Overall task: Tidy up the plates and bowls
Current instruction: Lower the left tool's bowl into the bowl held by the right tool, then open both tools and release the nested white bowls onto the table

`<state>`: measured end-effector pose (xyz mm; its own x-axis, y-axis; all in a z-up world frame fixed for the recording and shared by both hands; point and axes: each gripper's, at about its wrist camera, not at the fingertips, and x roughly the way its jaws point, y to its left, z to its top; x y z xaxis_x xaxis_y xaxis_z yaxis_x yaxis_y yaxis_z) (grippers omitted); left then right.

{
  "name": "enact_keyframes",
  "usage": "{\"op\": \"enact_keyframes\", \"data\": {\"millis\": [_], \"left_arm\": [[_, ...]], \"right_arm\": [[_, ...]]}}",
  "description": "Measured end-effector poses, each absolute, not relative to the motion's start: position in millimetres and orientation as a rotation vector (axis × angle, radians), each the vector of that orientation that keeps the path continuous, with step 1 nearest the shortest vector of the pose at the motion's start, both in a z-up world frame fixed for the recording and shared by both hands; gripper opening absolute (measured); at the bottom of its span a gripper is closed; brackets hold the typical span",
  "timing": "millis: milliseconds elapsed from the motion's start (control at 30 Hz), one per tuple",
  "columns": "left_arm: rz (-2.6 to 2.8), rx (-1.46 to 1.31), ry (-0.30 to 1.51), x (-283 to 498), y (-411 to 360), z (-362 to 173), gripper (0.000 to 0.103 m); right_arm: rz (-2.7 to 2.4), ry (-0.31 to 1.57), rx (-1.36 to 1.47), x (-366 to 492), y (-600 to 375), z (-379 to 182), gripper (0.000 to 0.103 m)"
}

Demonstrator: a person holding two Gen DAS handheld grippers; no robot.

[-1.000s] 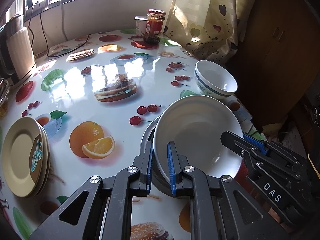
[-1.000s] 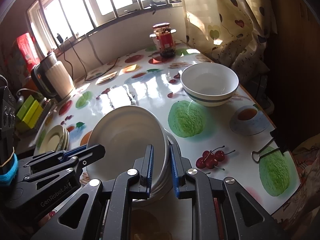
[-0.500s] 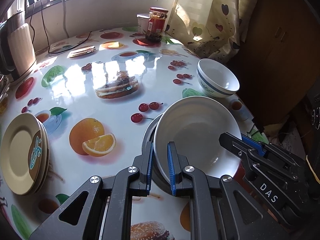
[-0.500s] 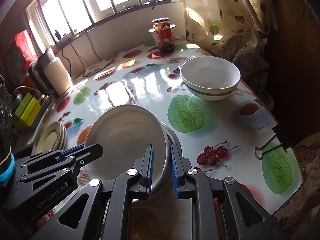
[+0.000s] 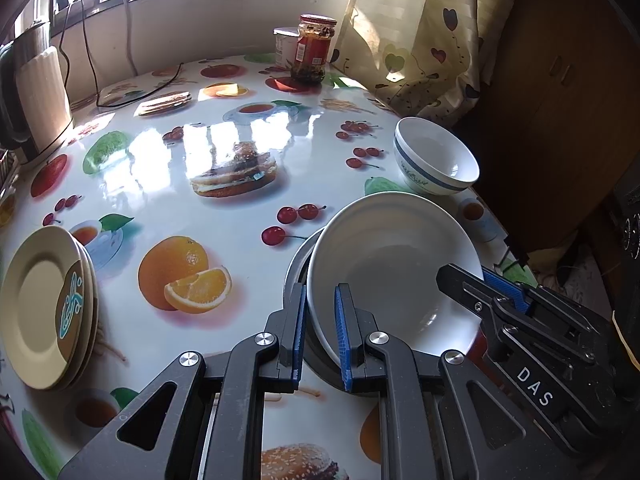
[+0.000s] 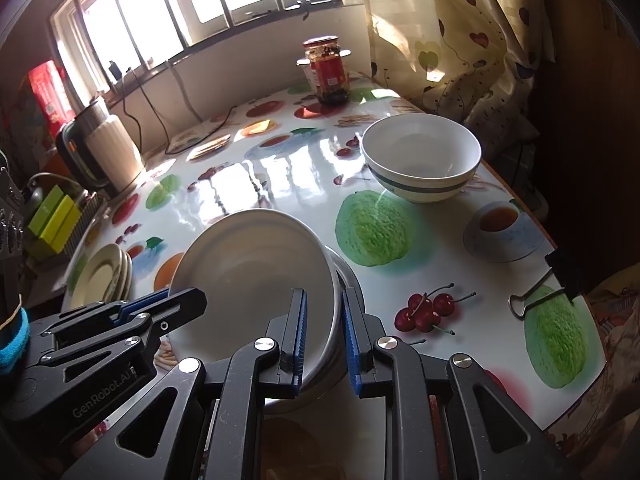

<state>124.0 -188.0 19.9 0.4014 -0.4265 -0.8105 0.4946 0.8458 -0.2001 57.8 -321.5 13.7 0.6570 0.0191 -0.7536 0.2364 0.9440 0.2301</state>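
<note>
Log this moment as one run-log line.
left tool: shut on white bowl rim | right tool: jaws opening, bowl rim between | bowl: tilted over metal dish | banded bowl: apart | plates: stacked

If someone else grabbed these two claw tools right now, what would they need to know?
Left claw: shut on the near-left rim of the big white bowl.
Right claw: its jaws straddle the same bowl's right rim, just starting to open.
The bowl sits tilted on a grey metal dish.
The blue-banded white bowl stands alone, apart.
The cream plates are already stacked at the left.
Left to do: gather the two bowls together, probably.
</note>
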Motion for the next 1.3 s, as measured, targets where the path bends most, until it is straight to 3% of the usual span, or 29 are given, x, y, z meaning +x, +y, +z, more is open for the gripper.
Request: {"op": "enact_keyframes", "data": {"millis": [167, 400, 767, 933, 1300], "left_arm": [[-0.585, 0.071, 1.004, 125, -187, 19, 0.014], [-0.597, 0.06, 1.0, 127, -187, 19, 0.02], [-0.595, 0.057, 1.0, 127, -186, 19, 0.022], [-0.598, 0.048, 0.995, 132, -183, 21, 0.03], [-0.6, 0.047, 0.965, 136, -184, 34, 0.03]], "right_arm": [[-0.129, 0.851, 0.321, 58, -321, 13, 0.019], [-0.129, 0.852, 0.322, 62, -322, 16, 0.029], [-0.138, 0.849, 0.323, 66, -323, 16, 0.032], [-0.139, 0.839, 0.322, 67, -323, 18, 0.036], [-0.159, 0.799, 0.326, 65, -328, 30, 0.044]]}}
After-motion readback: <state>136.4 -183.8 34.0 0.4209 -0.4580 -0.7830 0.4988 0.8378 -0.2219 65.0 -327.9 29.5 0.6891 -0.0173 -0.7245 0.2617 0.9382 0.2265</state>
